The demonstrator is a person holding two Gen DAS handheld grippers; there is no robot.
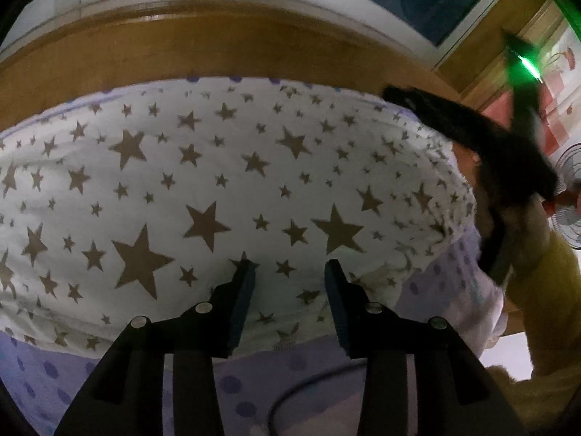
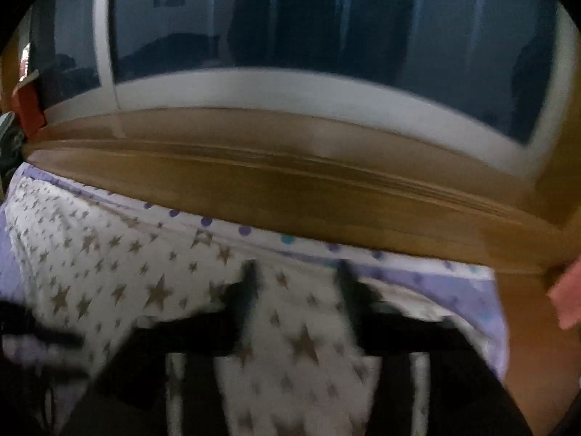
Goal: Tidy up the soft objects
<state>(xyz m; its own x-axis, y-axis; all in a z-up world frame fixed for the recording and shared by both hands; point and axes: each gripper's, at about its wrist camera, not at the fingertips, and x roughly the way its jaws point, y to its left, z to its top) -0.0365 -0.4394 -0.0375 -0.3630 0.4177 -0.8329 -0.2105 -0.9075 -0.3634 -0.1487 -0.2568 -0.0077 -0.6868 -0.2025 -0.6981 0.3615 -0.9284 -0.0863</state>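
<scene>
The right wrist view is smeared by motion blur, so the right tool [image 2: 296, 272] shows only as two dark streaks; its jaws stand apart and nothing is clamped between them. In the left wrist view the right tool [image 1: 472, 138] is a dark blurred shape at the right edge, with a green light and a yellow sleeve [image 1: 555, 309] partly cut off.

The pillow [image 1: 218, 181] is plump and white, printed with brown stars of mixed sizes. It lies on a bed sheet [image 1: 43, 374] of pale purple with darker dots, pushed up against the wooden headboard [image 1: 181, 47], with a window [image 2: 326, 18] behind.

The left tool [image 1: 289, 272] has its jaws partly apart over the pillow's near edge; whether its fingertips [image 1: 247, 269] touch the cloth is unclear. The pillow's right end lies under the right tool.
</scene>
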